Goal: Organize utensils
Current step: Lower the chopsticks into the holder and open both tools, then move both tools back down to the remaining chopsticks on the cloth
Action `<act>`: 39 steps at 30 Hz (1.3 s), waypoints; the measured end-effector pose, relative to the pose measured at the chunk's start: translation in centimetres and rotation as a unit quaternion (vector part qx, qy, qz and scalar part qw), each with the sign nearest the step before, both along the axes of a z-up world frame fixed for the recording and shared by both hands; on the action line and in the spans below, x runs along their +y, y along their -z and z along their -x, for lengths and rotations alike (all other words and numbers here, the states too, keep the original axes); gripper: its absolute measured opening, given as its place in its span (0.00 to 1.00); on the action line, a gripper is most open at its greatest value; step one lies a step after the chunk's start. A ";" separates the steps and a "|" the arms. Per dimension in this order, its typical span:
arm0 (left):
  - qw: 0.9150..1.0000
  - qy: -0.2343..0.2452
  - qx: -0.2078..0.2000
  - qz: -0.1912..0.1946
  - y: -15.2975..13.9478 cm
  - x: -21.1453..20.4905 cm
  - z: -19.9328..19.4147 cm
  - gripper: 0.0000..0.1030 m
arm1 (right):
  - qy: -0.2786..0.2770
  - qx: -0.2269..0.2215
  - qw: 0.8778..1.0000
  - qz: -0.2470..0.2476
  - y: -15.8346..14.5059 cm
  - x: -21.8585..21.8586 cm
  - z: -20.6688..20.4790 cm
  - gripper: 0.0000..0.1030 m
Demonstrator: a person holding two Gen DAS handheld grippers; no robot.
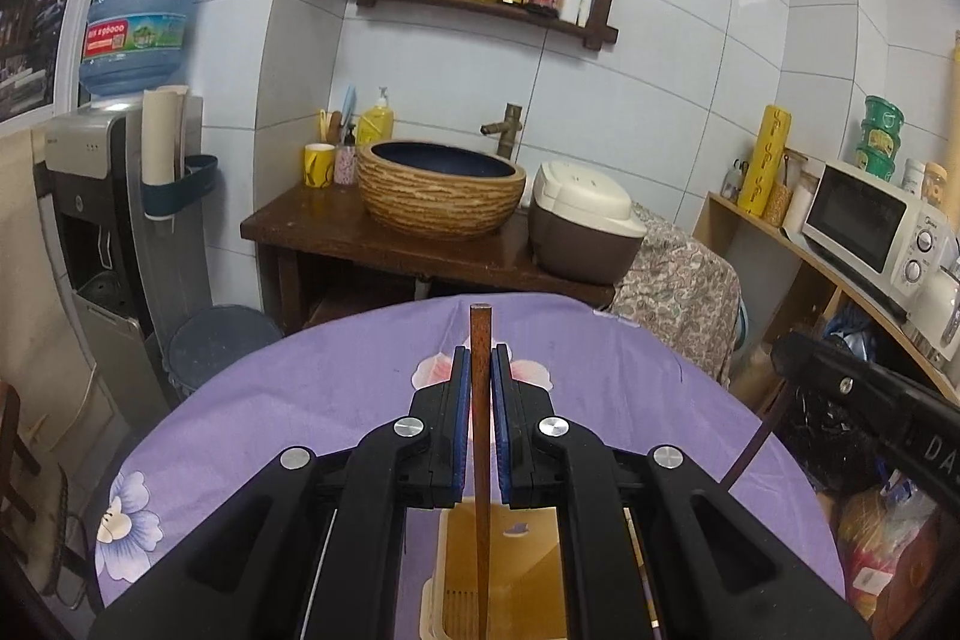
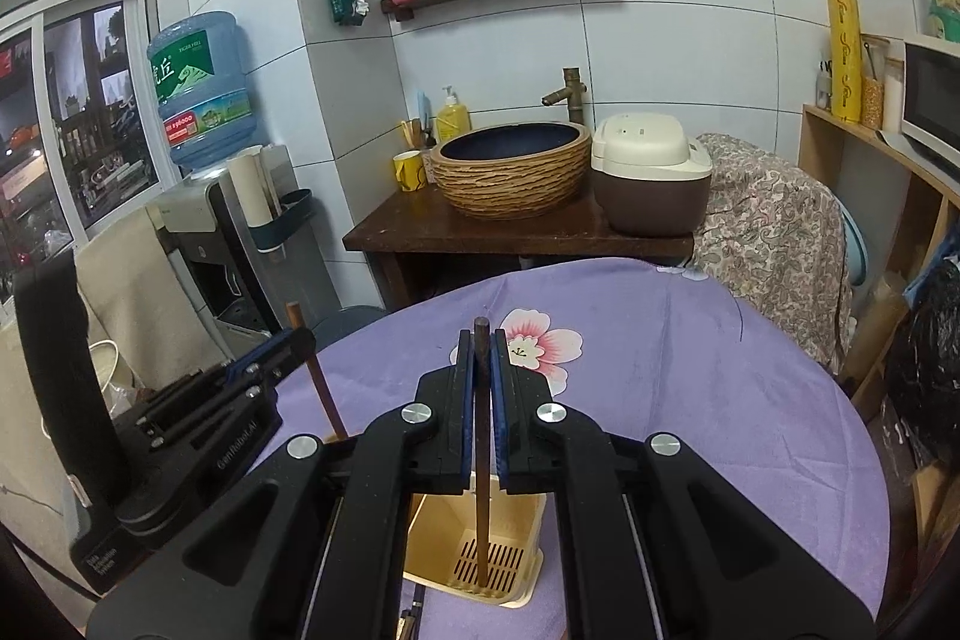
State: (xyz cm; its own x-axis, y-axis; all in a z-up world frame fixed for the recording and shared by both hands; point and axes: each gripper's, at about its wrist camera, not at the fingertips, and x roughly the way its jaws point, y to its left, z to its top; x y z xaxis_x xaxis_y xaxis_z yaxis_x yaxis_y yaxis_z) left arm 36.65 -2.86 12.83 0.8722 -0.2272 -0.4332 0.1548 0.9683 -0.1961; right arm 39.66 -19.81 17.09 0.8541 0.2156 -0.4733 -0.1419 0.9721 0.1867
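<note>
Left gripper is clamped on one wooden chopstick, held upright so its lower end drops w/o snagging into the beige utensil holder directly below the jaws. Right gripper is likewise pinched on a second chopstick, tip down near the holder's slotted floor. Both sticks hang vertical, probably for a clean release. Purple tablecloth lies ahead of both.
</note>
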 end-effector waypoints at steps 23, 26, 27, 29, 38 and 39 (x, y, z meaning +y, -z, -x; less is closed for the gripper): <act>0.999 0.014 0.009 0.040 2.4 3.2 7.4 0.95 | 0.063 -0.046 0.997 0.017 2.7 -2.8 6.4 0.82; 0.999 0.012 0.022 0.024 3.5 4.0 9.3 0.95 | 0.073 -0.037 0.996 0.020 3.9 -3.8 8.7 0.84; 0.999 0.011 0.026 0.021 4.0 4.3 9.8 0.95 | 0.075 -0.032 0.996 0.021 4.4 -4.1 9.4 0.85; 0.999 0.006 0.033 0.007 5.0 5.1 11.0 0.95 | 0.082 -0.014 0.996 0.031 5.7 -4.5 10.9 0.85; 0.993 -0.022 0.109 -0.047 10.5 8.5 14.2 0.90 | 0.097 0.070 0.990 0.077 12.8 -5.6 15.6 0.85; 0.992 -0.025 0.119 -0.047 11.2 8.7 14.5 0.85 | 0.099 0.083 0.988 0.083 13.9 -5.6 15.9 0.85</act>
